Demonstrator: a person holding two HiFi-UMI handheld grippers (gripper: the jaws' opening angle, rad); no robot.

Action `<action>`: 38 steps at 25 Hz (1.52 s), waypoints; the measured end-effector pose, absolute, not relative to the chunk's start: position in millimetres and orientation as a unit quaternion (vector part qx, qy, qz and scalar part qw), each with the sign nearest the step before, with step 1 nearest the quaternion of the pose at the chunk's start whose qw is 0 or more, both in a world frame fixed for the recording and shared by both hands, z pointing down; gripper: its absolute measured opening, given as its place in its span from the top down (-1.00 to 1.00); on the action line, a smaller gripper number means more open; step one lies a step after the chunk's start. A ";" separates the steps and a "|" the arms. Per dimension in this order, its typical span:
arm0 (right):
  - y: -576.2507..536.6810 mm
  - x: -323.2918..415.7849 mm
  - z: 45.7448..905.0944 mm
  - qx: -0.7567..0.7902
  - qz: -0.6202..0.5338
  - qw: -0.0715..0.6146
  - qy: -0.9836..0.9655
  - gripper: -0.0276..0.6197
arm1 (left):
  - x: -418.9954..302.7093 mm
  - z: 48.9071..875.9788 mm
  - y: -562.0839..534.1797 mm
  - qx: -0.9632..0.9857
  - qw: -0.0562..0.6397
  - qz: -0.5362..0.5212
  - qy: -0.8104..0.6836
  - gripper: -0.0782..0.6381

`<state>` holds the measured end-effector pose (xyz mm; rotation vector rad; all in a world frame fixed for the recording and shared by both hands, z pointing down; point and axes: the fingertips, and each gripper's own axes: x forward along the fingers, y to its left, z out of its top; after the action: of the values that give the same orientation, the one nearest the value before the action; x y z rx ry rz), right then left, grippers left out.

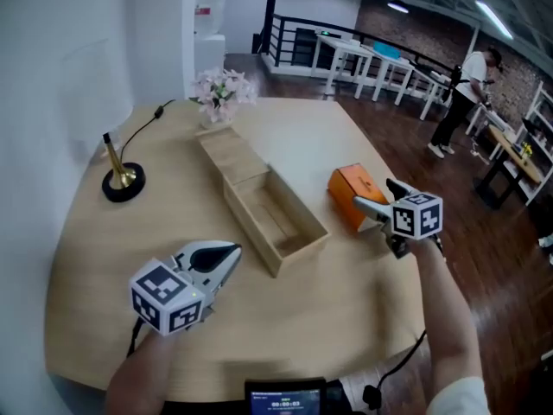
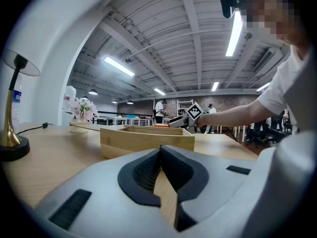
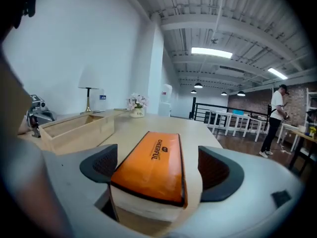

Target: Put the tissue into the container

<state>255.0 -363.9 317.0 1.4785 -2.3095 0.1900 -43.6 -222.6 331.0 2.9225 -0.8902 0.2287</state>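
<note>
Right gripper (image 3: pixel 159 171) straddles tissue (image 3: pixel 151 155); head view obscures it.

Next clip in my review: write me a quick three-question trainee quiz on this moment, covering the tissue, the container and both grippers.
1. True or false: the tissue pack lies inside the wooden container.
2. Which gripper has the tissue pack between its jaws? A: left gripper. B: right gripper.
3. Fill in: the left gripper's jaws are ___.

Key:
1. False; it sits on the table beside the container.
2. B; jaws open around it.
3. Shut.
</note>
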 end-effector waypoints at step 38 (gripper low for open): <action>-317.5 85.1 223.9 0.455 0.067 0.183 -0.869 -0.16 | -49.0 327.6 -225.5 0.951 0.034 0.068 -0.301 0.76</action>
<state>85.1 -317.5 223.9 1.2819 -2.4512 0.1894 -49.0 -225.5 327.6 2.9231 -0.9266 0.2076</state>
